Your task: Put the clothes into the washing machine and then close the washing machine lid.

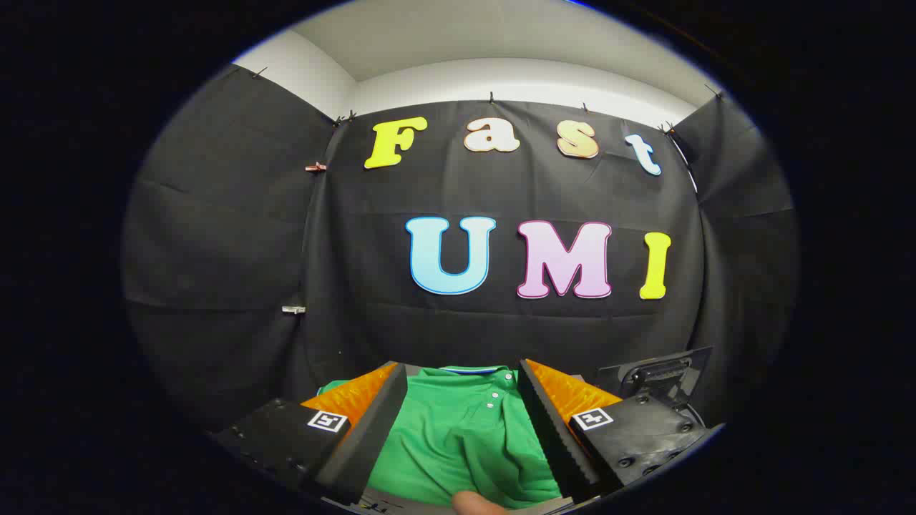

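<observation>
From the gripper view I see my gripper (463,411) held wide open, its two fingers spread apart with nothing pressed between them. In the gap lies a green polo shirt (458,436), spread flat just below and ahead of the fingers; neither finger visibly touches the cloth, though I cannot tell for sure how near the pads come to it. The shirt's collar (472,371), edged with a thin blue and white stripe, points away from me toward the booth's black cloth wall (501,200), and the white-buttoned placket (494,397) runs back toward me, so the garment's long axis lies along the line of my fingers. The fabric is rumpled into a few soft folds near the middle. A fingertip (476,502) shows at the near hem of the shirt. Beyond my right finger a dark hinged piece (658,375) stands tilted up; I cannot tell what it belongs to.
</observation>
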A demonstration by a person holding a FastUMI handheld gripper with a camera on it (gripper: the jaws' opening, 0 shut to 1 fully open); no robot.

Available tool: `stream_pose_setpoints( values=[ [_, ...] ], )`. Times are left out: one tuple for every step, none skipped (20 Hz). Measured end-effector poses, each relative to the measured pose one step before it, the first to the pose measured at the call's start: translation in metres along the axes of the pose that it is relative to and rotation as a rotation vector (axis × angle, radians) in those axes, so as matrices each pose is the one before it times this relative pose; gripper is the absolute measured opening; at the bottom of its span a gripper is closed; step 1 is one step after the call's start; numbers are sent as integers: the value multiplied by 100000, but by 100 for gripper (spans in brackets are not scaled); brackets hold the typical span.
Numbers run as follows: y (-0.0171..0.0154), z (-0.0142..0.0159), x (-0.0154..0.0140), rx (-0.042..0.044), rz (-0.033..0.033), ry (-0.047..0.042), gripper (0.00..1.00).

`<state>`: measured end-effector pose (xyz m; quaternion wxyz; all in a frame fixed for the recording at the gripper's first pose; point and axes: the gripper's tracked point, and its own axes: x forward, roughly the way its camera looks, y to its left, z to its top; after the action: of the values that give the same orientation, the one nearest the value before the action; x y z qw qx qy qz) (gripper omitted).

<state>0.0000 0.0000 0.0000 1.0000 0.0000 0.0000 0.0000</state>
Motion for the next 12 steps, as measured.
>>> stream_pose_setpoints(
  values=[
    [-107,2,-21,-124,-119,-155,98],
    [-84,10,-143,-134,-226,-165,98],
    [14,4,-96,-100,73,59,98],
    [-19,-120,38,-339,147,138,98],
    [-16,-64,-15,-336,-178,40,98],
    [-77,11,-19,-159,-187,-101,98],
    [-62,51,32,37,-304,-147,98],
    [-155,2,12,155,-446,30,98],
    [-120,66,-17,266,-502,-54,98],
    [-170,-6,80,240,-531,-34,98],
    [-123,-135,-16,199,-337,330,98],
    [48,-77,-49,-87,-78,314,98]
  ],
)
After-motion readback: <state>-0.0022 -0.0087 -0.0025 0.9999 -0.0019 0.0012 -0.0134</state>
